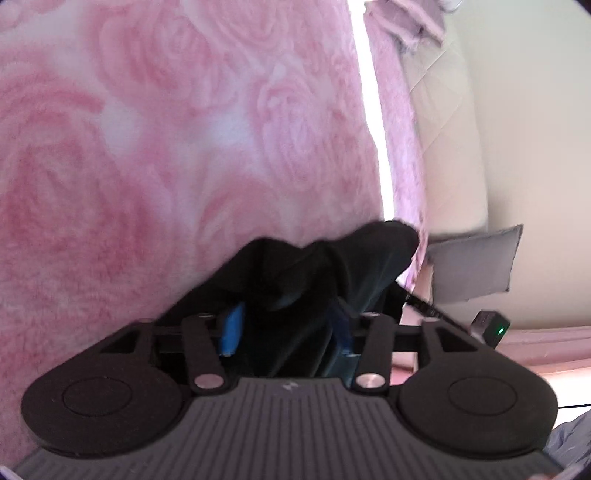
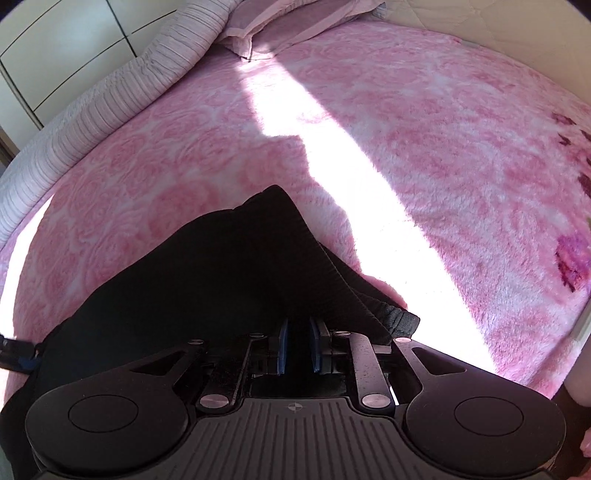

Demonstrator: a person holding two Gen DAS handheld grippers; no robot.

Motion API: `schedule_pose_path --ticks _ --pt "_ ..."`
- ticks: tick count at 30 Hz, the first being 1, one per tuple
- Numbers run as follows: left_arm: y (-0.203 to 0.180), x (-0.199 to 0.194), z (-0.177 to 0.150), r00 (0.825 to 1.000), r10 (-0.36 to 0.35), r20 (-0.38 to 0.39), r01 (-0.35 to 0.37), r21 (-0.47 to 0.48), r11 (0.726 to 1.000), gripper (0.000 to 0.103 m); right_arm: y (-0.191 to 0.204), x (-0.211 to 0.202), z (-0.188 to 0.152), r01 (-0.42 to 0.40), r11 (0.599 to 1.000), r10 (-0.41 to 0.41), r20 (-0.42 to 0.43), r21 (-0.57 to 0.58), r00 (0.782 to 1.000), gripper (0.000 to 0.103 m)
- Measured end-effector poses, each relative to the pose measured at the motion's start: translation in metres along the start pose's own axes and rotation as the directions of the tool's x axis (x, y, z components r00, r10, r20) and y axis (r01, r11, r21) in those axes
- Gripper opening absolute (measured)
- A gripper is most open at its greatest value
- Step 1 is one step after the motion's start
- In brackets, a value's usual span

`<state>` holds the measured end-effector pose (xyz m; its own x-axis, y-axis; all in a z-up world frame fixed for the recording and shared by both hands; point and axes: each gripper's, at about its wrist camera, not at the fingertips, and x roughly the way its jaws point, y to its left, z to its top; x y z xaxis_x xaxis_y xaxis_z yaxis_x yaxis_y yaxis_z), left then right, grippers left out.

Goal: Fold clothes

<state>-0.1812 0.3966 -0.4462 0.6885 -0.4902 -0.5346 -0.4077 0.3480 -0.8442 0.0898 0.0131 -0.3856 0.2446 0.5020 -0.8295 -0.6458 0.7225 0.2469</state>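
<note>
Left gripper (image 1: 286, 326): fingers apparently clamp the black garment (image 1: 332, 266).
Right gripper (image 2: 298, 349): fingers narrow, pinching black cloth.
Bed (image 2: 443, 147): pink rose-patterned blanket.

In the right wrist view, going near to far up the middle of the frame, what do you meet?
Right gripper, shut on the black garment → ribbed black hem → pink rose-patterned blanket with a sunlit strip → pink pillow at the far edge.
</note>
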Motion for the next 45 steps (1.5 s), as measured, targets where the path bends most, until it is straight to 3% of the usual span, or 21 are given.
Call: schedule_pose_path --ticks 3,5,9,11,13,14,15,16,19,21,25,27,29,33,34,35,37,39,40,43,45 --pt "0.003 -0.018 0.005 0.988 -0.078 0.131 0.084 -0.041 0.996 0.000 -0.002 -0.001 -0.001 -0.007 1.000 0.007 -0.001 -0.006 1.000 0.016" --pt "0.002 -0.027 0.012 0.972 -0.087 0.216 0.100 -0.049 0.994 0.000 -0.002 -0.001 -0.001 -0.008 1.000 0.008 -0.001 -0.013 1.000 0.016" --pt "-0.006 -0.044 0.025 0.921 0.005 0.390 0.017 -0.055 0.998 0.000 -0.001 -0.001 -0.003 0.000 0.999 0.000 0.003 -0.039 1.000 0.016" --pt "-0.014 -0.045 0.027 0.930 0.086 0.358 -0.083 -0.023 0.996 0.001 0.000 -0.001 -0.003 0.002 0.999 -0.002 -0.002 -0.040 1.000 0.016" --pt "-0.019 -0.044 0.022 0.958 0.089 0.273 -0.097 0.015 0.995 0.019 0.000 -0.002 -0.001 0.000 0.999 0.000 -0.010 -0.036 1.000 0.016" --pt "-0.020 -0.043 0.018 0.965 0.091 0.247 -0.096 0.011 0.995 0.042 0.000 -0.002 0.000 -0.003 0.999 0.002 -0.013 -0.034 1.000 0.017" --pt "-0.020 -0.041 0.014 0.970 0.092 0.223 -0.096 0.003 0.995 0.054 -0.001 -0.002 0.000 -0.007 0.999 0.006 -0.016 -0.032 1.000 0.017" --pt "-0.021 -0.038 0.012 0.971 0.104 0.216 -0.108 0.004 0.994 0.054 -0.002 -0.002 0.000 -0.011 1.000 0.010 -0.016 -0.029 1.000 0.017" --pt "-0.023 -0.020 0.013 0.970 0.149 0.194 -0.153 0.005 0.988 0.054 -0.002 -0.002 0.000 -0.011 1.000 0.010 -0.014 -0.029 1.000 0.018" --pt "-0.024 -0.004 0.014 0.974 0.164 0.156 -0.170 0.029 0.985 0.039 0.002 -0.008 0.003 0.004 0.999 -0.004 0.006 -0.043 1.000 0.018" --pt "-0.030 0.012 0.013 0.974 0.183 0.133 -0.195 0.086 0.977 0.032 0.006 -0.027 0.018 0.010 0.996 0.002 0.139 -0.089 0.990 0.019" --pt "-0.029 0.013 0.011 0.973 0.179 0.143 -0.190 0.068 0.979 0.030 0.001 -0.024 0.030 0.001 0.997 0.012 0.153 -0.082 0.988 0.030" --pt "-0.028 0.012 0.010 0.969 0.183 0.164 -0.193 0.051 0.980 0.019 -0.007 -0.010 0.045 -0.025 0.999 0.030 0.128 -0.040 0.991 0.056" --pt "-0.034 0.012 0.005 0.964 0.191 0.186 -0.208 0.074 0.975 0.005 -0.012 0.008 0.060 -0.122 0.992 0.122 0.131 -0.002 0.984 0.057" --pt "-0.037 0.012 0.004 0.960 0.195 0.201 -0.217 0.095 0.972 0.004 -0.010 0.011 0.062 -0.133 0.991 0.133 0.126 -0.009 0.983 0.055" --pt "-0.040 0.012 0.002 0.956 0.198 0.215 -0.226 0.116 0.967 0.003 -0.009 0.013 0.063 -0.140 0.990 0.141 0.123 -0.018 0.982 0.027" --pt "-0.042 0.006 -0.003 0.941 0.205 0.271 -0.252 0.155 0.955 0.003 -0.008 0.009 0.063 -0.140 0.988 0.147 0.145 -0.061 0.978 0.011" --pt "-0.040 0.007 -0.006 0.926 0.223 0.306 -0.285 0.176 0.942 0.003 -0.006 0.008 0.058 -0.049 0.992 0.069 0.161 -0.120 0.985 0.008" --pt "-0.038 0.011 -0.007 0.920 0.239 0.311 -0.305 0.182 0.935 0.003 -0.010 0.012 0.055 -0.011 0.993 0.029 0.150 -0.119 0.988 0.000" --pt "-0.032 0.022 -0.010 0.900 0.288 0.327 -0.363 0.197 0.911 0.005 -0.025 0.028 0.043 0.110 0.988 -0.098 0.113 -0.107 0.989 0.000" --pt "-0.041 0.024 -0.012 0.883 0.311 0.350 -0.402 0.226 0.887 0.010 -0.034 0.025 0.039 0.127 0.990 -0.119 0.130 -0.055 0.984 0.000"
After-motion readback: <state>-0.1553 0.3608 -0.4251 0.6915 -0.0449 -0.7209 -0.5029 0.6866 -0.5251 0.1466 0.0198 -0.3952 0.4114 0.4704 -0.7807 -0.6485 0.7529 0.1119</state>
